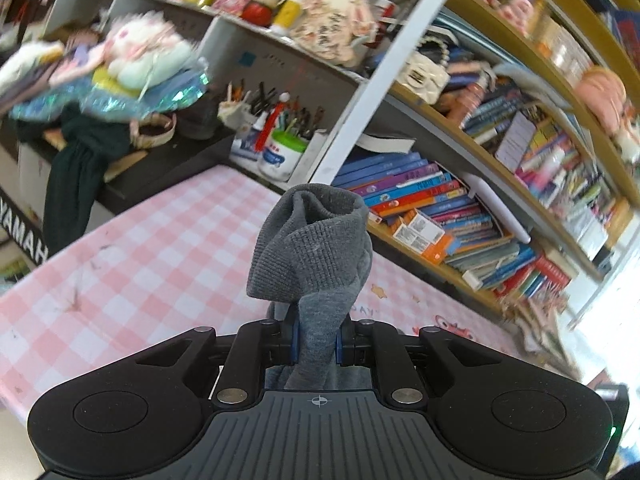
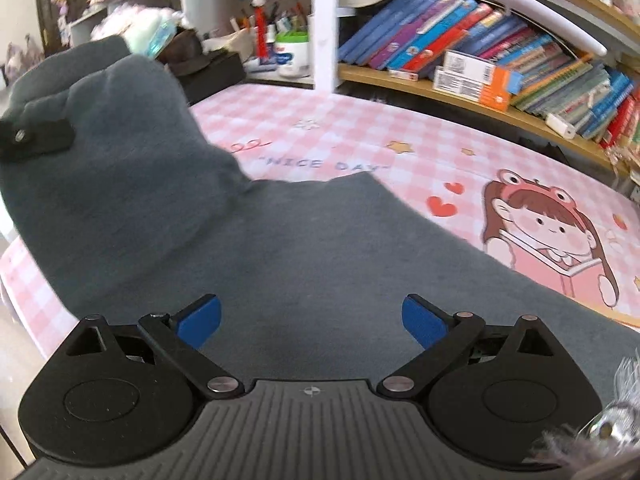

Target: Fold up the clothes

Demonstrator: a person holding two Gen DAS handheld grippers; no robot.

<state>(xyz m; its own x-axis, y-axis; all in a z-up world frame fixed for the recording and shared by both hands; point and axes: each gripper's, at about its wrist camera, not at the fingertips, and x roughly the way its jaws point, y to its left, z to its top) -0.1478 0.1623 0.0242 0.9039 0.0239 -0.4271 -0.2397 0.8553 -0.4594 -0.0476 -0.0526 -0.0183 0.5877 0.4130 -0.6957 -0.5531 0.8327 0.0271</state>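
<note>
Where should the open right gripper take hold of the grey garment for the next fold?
Probably the free edge of the grey garment that lies flat on the pink checked cloth, coming from above at the side away from the left gripper. The left gripper already lifts the other end, and the right gripper is open above the flat part.

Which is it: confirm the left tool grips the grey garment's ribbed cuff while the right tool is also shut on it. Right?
Not quite. The left tool does grip the grey garment, but the right tool is open above the cloth, holding nothing, as the right wrist view shows.
</note>
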